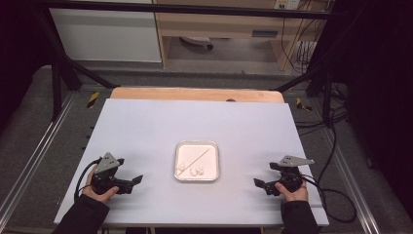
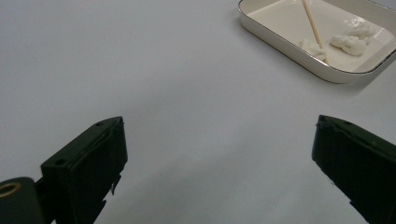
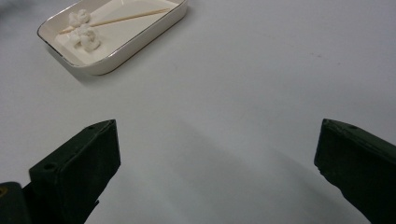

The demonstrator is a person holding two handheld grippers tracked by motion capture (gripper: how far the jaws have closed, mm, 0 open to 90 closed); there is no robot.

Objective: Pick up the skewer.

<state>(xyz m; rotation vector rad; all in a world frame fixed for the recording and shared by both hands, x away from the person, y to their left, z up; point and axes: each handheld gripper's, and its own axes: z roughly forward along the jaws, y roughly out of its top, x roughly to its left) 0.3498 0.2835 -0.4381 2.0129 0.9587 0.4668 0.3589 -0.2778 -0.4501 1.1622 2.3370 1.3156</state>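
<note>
From the high view, your left gripper [image 1: 138, 179] and right gripper [image 1: 258, 183] rest low at the near corners of the white table [image 1: 146, 126], both pointing inward, with the small tray [image 1: 197, 144] on the table between them and well apart from each. In the tray lie a thin wooden stick [image 1: 197, 157], set on a slant, and a few white lumps [image 1: 192, 169] bunched at its near end. In the left gripper view, your jaws stand wide apart with nothing but bare table between them, and the tray [image 2: 280, 39] sits ahead and to the right; the stick [image 2: 312, 23] runs down into the lumps [image 2: 348, 42], so come at its free far end rather than the buried one. In the right gripper view, the jaws are likewise spread and empty, with the tray [image 3: 135, 44] ahead to the left and the stick [image 3: 130, 17] lying almost flat on the tray floor. I judge that the approach is the step in hand: line the jaws across the stick, come down over the rim instead of nudging it, and pinch lightly. You have open table on every side of the tray; mind only the near edge under your wrists.
</note>
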